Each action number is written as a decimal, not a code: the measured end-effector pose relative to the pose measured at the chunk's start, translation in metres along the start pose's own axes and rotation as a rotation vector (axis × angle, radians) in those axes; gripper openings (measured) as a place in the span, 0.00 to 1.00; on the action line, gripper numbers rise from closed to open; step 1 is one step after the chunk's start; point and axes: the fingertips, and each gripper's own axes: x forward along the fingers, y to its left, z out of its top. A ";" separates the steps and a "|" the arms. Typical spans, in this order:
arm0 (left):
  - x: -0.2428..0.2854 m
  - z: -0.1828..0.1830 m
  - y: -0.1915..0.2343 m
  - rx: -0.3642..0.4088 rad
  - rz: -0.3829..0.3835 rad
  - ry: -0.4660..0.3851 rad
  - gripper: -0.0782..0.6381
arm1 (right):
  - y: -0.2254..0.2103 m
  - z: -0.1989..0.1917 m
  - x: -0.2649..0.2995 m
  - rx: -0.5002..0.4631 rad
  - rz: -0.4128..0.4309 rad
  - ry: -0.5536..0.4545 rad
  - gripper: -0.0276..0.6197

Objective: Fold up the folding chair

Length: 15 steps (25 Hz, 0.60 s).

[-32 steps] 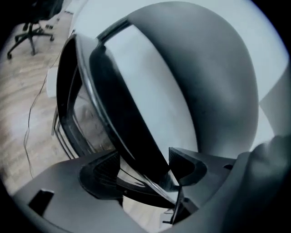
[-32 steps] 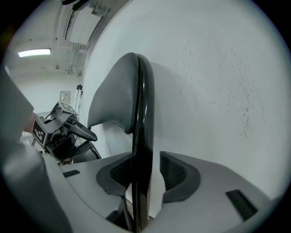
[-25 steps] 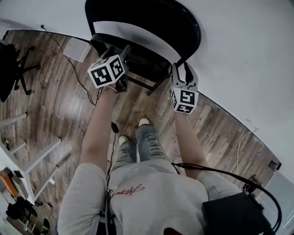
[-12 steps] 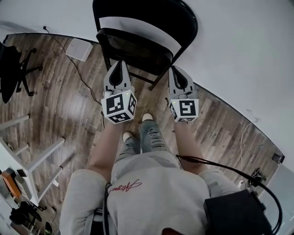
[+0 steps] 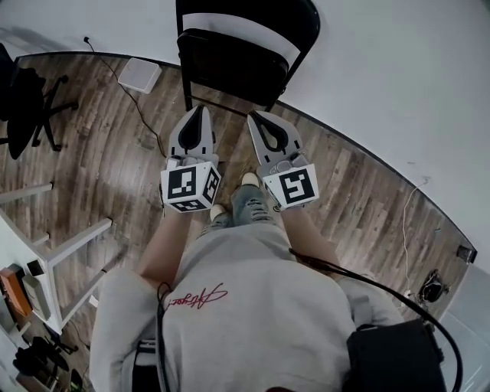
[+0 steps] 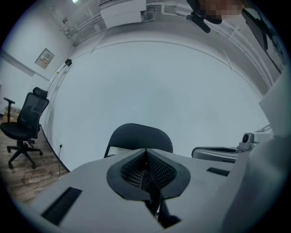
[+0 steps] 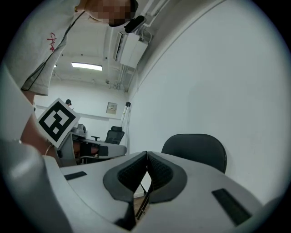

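Note:
The black folding chair (image 5: 237,57) stands by the white wall, its seat tipped up close to the frame under the rounded backrest (image 5: 256,14). Both grippers are held away from it, over my feet. My left gripper (image 5: 200,109) is shut with nothing in it. My right gripper (image 5: 253,115) is shut and empty too. In the left gripper view the meshed pads (image 6: 136,170) meet below the chair's backrest (image 6: 136,134). The right gripper view shows its pads (image 7: 159,173) pressed together, with the backrest (image 7: 200,148) behind and the left gripper's marker cube (image 7: 58,120) at the left.
A black office chair (image 5: 27,107) stands at the left on the wood floor. A white box (image 5: 139,74) and a cable lie near the wall. White table legs (image 5: 57,253) run along the lower left. More cables (image 5: 406,222) lie at the right.
Both grippers let go of the chair, drew back toward me and shut. The seat, held part way up before, now stands up against the frame.

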 end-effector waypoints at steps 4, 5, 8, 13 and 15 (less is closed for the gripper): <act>-0.038 0.009 -0.004 0.042 -0.026 0.016 0.13 | 0.036 0.015 -0.016 -0.021 0.008 -0.013 0.07; -0.044 0.010 -0.005 0.035 -0.032 0.021 0.13 | 0.042 0.017 -0.019 -0.023 0.007 -0.011 0.07; -0.064 0.016 -0.009 0.023 -0.058 0.013 0.13 | 0.058 0.018 -0.029 -0.035 -0.010 0.003 0.07; -0.087 0.026 -0.012 0.017 -0.076 -0.009 0.13 | 0.082 0.028 -0.042 -0.064 -0.018 -0.006 0.07; -0.095 0.027 -0.010 0.019 -0.080 -0.004 0.13 | 0.092 0.033 -0.042 -0.067 -0.017 -0.014 0.07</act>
